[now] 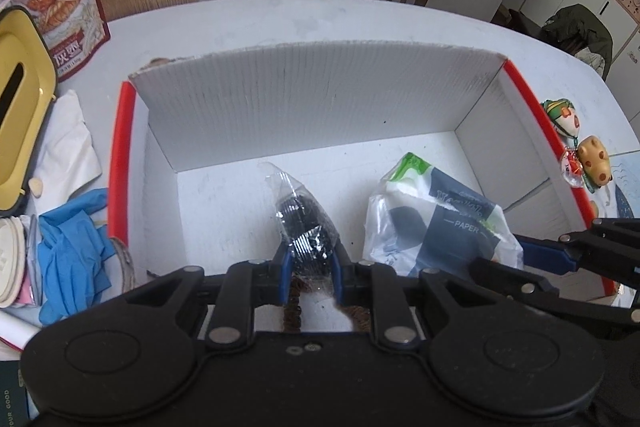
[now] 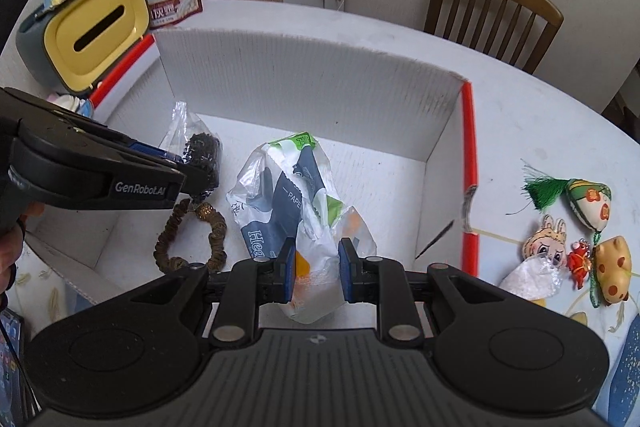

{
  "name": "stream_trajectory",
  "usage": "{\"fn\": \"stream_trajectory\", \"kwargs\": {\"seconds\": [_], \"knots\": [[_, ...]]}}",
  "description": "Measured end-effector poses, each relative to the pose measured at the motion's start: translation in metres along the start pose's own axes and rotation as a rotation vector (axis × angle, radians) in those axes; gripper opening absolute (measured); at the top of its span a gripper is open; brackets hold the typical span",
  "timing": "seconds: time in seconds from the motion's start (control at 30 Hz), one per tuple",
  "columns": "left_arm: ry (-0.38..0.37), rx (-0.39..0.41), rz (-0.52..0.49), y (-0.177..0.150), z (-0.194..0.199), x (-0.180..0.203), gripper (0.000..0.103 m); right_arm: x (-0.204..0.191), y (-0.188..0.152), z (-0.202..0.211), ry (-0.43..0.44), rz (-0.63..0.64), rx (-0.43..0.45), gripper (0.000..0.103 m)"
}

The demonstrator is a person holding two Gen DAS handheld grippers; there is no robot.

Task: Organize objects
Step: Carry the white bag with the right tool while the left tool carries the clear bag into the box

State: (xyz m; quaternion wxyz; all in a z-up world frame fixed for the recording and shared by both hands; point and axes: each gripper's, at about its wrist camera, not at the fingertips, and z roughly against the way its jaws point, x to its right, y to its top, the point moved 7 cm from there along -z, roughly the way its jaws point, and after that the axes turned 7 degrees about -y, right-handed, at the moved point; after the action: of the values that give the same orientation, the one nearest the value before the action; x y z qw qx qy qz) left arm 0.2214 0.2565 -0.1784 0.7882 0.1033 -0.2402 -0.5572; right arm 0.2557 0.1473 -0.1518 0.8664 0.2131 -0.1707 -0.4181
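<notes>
Right now your left hand-held gripper [image 1: 310, 263] is clenched on a clear plastic bag of small dark beads [image 1: 306, 227], low inside the white cardboard box [image 1: 320, 99] on the desk [image 2: 540, 131] — the bag's far end appears to rest on the box floor. A brown beaded bracelet [image 2: 192, 239] lies on the floor just beneath it. Your right hand-held gripper [image 2: 317, 269] straddles the near end of the crinkled tissue-paper pack [image 2: 288, 187], which lies on the box floor beside the bead bag; the blue pads [image 2: 347, 267] sit close to the film, but whether they actually pinch it you cannot tell.

Judging by looks, both packages are light and soft. The bead bag's film is slick and its contents will likely shift, so hold the bulk of the beads, not the loose top flap. The tissue pack will crumple — grip across a full fold near its middle. Plush charms [image 2: 588, 215] wait on the desk outside the box.
</notes>
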Motion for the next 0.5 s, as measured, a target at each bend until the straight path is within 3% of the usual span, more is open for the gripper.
{"fn": "stream_trajectory", "kwargs": {"seconds": [0.5], "knots": [[-0.016, -0.089, 0.002, -0.009, -0.021, 0.0, 0.021, -0.007, -0.008, -0.02, -0.015, 0.024, -0.061, 0.022]]}}
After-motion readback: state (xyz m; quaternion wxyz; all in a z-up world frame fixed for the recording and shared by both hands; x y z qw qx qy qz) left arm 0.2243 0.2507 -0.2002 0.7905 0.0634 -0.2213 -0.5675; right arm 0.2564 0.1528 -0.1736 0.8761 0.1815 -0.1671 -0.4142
